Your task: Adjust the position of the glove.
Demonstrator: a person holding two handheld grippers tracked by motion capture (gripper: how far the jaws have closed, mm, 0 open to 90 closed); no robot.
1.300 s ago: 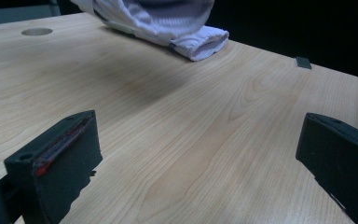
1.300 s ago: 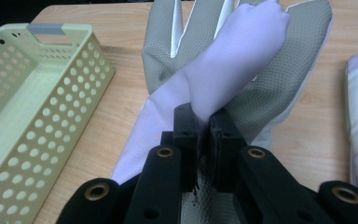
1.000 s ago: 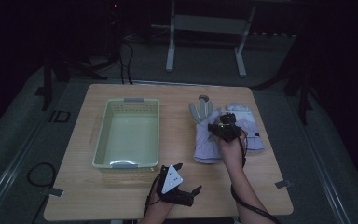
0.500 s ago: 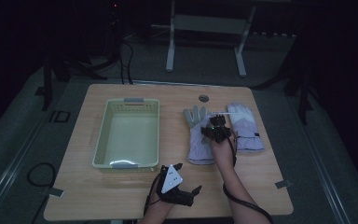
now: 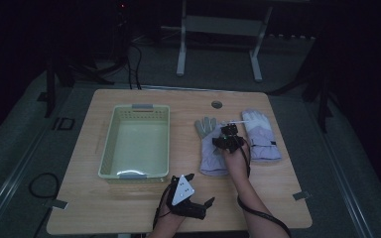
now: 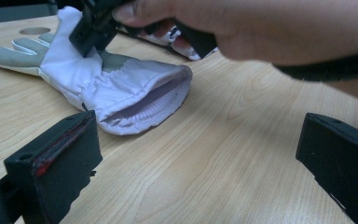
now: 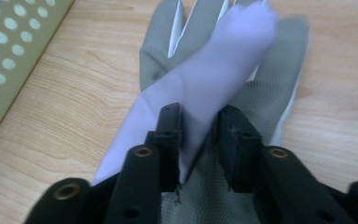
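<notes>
Two pale lilac fabric gloves with grey palms flat on the light wooden desk [image 5: 129, 208], right of the pale green perforated plastic basket [image 5: 108, 148].
Right claw [image 7: 200, 140] set over the nearer glove [image 5: 209, 146], jaws just opening, a raised lilac fold [image 7: 214, 84] between the pads; whether still pinched, impossible to tell. Second glove [image 5: 259, 136] just beside, farther right. Left claw [image 6: 196, 163] held wide apart, nothing between the jaws, low over bare desk near the glove's open cuff [image 6: 144, 105].
</notes>
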